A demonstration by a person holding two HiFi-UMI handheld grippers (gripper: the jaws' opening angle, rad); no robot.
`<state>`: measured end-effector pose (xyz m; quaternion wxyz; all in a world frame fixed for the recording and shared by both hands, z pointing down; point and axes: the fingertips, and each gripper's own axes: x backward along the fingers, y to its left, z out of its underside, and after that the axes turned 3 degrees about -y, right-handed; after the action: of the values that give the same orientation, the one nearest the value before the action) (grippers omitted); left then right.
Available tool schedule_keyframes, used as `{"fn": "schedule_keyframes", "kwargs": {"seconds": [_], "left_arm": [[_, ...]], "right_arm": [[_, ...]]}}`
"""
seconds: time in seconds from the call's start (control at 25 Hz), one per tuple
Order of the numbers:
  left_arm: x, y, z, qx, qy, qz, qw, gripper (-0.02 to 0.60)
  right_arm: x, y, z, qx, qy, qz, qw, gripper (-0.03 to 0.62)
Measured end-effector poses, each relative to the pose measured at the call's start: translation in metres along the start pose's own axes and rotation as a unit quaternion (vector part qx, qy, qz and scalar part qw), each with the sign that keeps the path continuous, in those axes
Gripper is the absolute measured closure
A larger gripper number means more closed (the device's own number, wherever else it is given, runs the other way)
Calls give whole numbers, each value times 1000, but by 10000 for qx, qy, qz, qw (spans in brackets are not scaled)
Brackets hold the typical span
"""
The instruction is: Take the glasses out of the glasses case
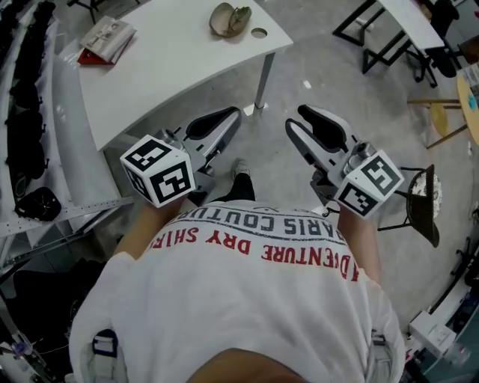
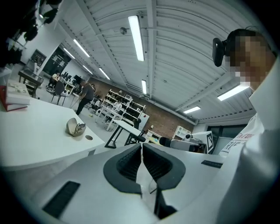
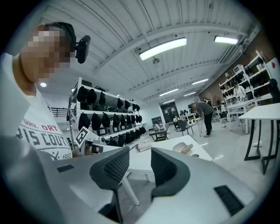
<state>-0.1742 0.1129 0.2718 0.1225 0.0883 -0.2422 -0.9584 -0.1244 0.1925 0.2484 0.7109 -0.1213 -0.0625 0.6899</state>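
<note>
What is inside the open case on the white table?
The glasses case lies open on the table. A greenish item sits inside, likely the glasses, but too small to confirm. The case bottom beneath it is covered.

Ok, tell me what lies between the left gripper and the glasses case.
Head view: only bare tabletop and floor between left gripper and glasses case.

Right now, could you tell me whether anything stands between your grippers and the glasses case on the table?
Nothing visible does. The glasses case lies open at the far end of the white table, with bare tabletop before it. The book lies well aside. The left gripper and right gripper hang over the floor.
</note>
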Motion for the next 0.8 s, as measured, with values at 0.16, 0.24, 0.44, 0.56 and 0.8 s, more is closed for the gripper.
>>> {"fn": "schedule_keyframes", "kwargs": {"seconds": [0.16,0.24,0.44,0.56,0.8], "left_arm": [[-28,38,-17,110,53,-40,9999,546],[-42,57,-26,167,82,-60,9998,546],[-75,103,-47,315,120,-96,9994,546],[-92,127,-57,369,126,-83,9992,546],[-111,161,-67,427,191,-162,9988,546]], "right_arm": [[-31,-38,-11,6,97,-20,10000,429],[-47,-57,-15,4,178,-27,9998,418],[-87,-100,-20,-5,348,-142,9993,380],[-109,-120,-20,2,436,-239,9988,349],[-138,-156,-21,198,633,-158,9977,331]]}}
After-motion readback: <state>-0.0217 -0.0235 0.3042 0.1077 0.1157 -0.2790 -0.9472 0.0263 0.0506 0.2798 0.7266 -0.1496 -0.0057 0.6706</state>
